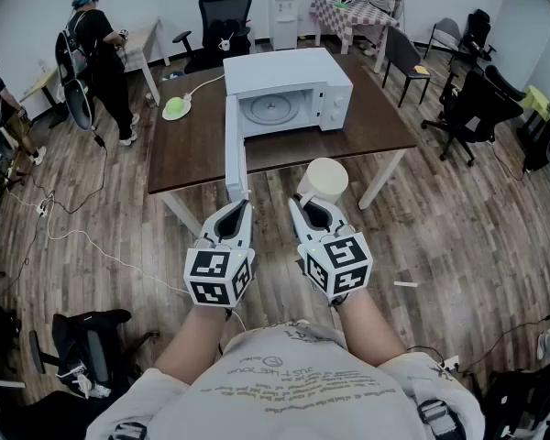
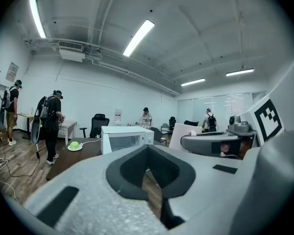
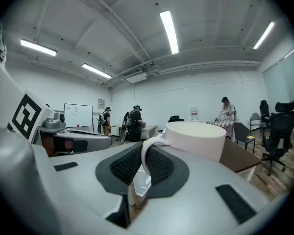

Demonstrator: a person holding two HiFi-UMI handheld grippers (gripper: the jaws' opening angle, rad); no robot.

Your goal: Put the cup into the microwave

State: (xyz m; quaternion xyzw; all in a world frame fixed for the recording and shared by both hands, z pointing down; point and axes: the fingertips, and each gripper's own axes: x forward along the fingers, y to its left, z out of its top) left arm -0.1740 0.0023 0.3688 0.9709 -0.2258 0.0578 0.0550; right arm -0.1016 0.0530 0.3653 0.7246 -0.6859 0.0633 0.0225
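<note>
white cup (image 3: 196, 138) pinched by its handle (image 3: 146, 155) in the clenched right gripper (image 3: 143, 165), pads pressed on either side of the loop, mouth upward. held in the air just short of the near edge of the dark brown table (image 1: 192, 154), still outside the white microwave (image 1: 289, 90) and a little to the right of its open door (image 1: 235, 159). door swung out toward the person, past the table's near edge, round turntable (image 1: 273, 110) showing inside the cavity. left gripper (image 1: 238, 211) alongside the right one, close to the door's lower end, jaws drawn together with nothing between them, only wooden floor seen through the thin slit. farther back on the table, left of the microwave, a green rounded thing on a small plate (image 1: 176, 108) beside a white cable (image 1: 204, 84). both grippers pointed roughly level toward the table.
</note>
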